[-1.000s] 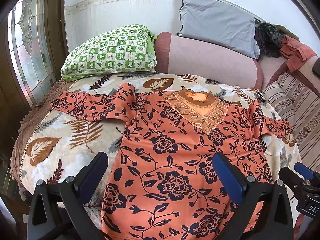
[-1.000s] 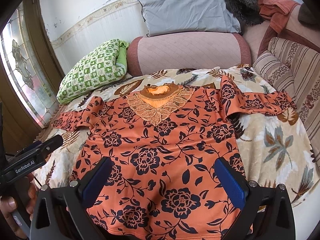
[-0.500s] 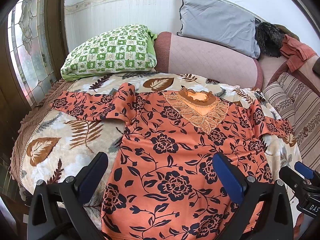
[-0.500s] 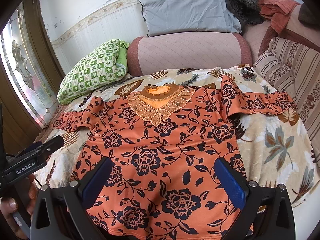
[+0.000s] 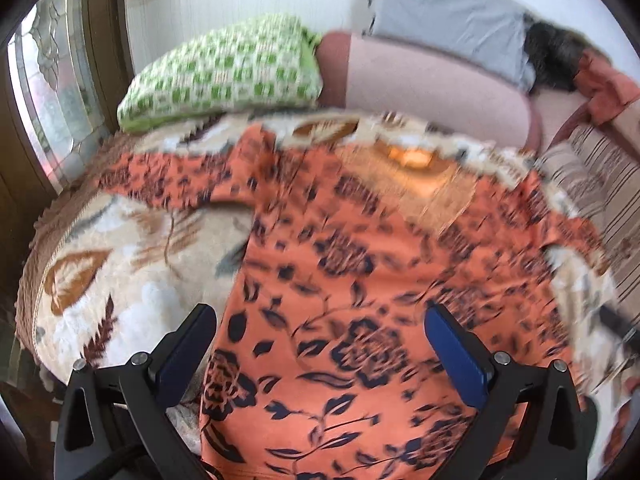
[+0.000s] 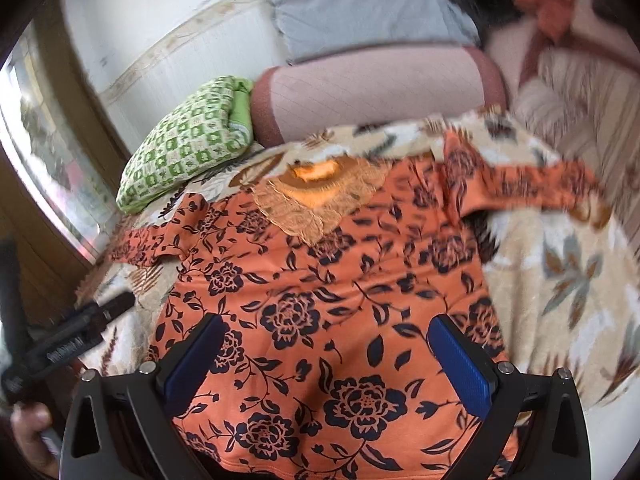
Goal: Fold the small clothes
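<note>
The left gripper (image 5: pixel 320 354) is hovering over the near left part of the orange floral top (image 5: pixel 360 280), its two blue-padded fingers (image 5: pixel 454 354) spread wide and holding nothing. The right gripper (image 6: pixel 326 358) is hanging over the near hem of that top (image 6: pixel 320 300), jaws likewise gaping with only cloth seen between them. The one garment is lying flat, front up, on the leaf-print blanket (image 6: pixel 560 280), both sleeves stretched out left and right, lace neckline (image 6: pixel 316 196) at the far end. Both views are smeared with motion blur (the left wrist view worst), so the print is hard to make out there, and the hem is cut off by the frame edge. Beyond are lying two cushions: one green checked pillow (image 6: pixel 188 144) at far left, one grey cushion (image 6: pixel 360 8) on the pink bolster (image 6: pixel 372 96)
</note>
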Motion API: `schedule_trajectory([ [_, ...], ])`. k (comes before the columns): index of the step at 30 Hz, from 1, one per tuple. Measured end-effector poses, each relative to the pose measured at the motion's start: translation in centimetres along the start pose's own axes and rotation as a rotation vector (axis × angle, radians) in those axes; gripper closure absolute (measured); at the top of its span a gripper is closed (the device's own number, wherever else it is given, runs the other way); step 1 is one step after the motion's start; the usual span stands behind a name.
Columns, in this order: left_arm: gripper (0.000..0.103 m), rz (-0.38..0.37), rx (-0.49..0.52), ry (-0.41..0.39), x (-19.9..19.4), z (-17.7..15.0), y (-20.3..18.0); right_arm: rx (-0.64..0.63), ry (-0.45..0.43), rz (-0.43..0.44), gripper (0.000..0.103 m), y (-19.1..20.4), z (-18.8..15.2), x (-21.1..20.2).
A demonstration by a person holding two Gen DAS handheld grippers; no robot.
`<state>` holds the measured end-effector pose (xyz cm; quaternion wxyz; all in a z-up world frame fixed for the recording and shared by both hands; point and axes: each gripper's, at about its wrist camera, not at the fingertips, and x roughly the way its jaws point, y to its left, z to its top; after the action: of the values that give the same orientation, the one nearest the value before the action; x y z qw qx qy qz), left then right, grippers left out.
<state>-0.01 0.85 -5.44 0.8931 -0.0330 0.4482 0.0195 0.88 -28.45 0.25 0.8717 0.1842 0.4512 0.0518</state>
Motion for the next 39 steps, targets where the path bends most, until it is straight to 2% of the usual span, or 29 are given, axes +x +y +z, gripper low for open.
schedule_trajectory([
  [5,0.0,0.043,0.016,0.091,3.3,-1.8,0.3,0.267,0.011,0.011,0.0,-10.1,1.6,1.7],
  [6,0.0,0.053,0.025,0.102,3.8,-1.9,0.2,0.305,-0.021,0.01,0.0,-12.3,2.3,1.7],
  [12,0.0,0.071,0.06,0.144,5.9,-1.9,-0.8,0.714,-0.209,0.192,0.0,-27.9,7.8,3.4],
  [15,0.0,0.083,0.082,0.145,6.8,-1.4,-1.3,0.868,-0.248,0.188,0.0,-33.9,9.9,4.8],
  [18,0.0,0.091,0.098,0.138,7.8,-0.7,-1.8,0.942,-0.27,0.149,0.0,-37.2,11.4,5.9],
  [21,0.0,0.088,0.108,0.136,8.8,-0.1,-2.2,0.959,-0.296,0.081,0.003,-39.1,13.2,6.7],
  [25,0.0,0.079,0.109,0.154,10.5,0.0,-2.4,0.959,-0.273,0.024,0.021,-40.7,15.3,8.4],
  [27,0.0,0.086,0.109,0.178,11.8,-0.4,-2.2,0.929,-0.261,-0.041,0.025,-40.9,16.5,9.5],
  [28,0.0,0.083,0.101,0.195,12.4,-0.6,-1.9,0.916,-0.24,-0.074,0.03,-41.0,16.9,10.0],
  [30,0.0,0.036,0.054,0.17,12.7,-1.0,-0.9,0.898,-0.198,-0.134,0.05,-41.1,16.9,11.1],
  [31,0.0,0.031,0.049,0.155,12.7,-1.0,-0.8,0.893,-0.178,-0.162,0.064,-41.2,17.1,11.5],
  [33,0.0,0.032,0.069,0.135,12.7,-1.2,-0.9,0.867,-0.178,-0.178,0.071,-40.7,17.7,11.4],
  [34,0.0,0.031,0.07,0.118,12.6,-1.4,-1.0,0.838,-0.186,-0.176,0.078,-40.1,17.9,11.0],
  [35,0.0,0.028,0.068,0.106,12.6,-1.5,-0.9,0.785,-0.198,-0.171,0.08,-38.4,18.9,10.5],
  [39,0.0,0.021,0.07,0.056,12.2,-2.1,-0.8,0.5,-0.291,-0.088,0.08,-28.6,23.8,7.3],
])
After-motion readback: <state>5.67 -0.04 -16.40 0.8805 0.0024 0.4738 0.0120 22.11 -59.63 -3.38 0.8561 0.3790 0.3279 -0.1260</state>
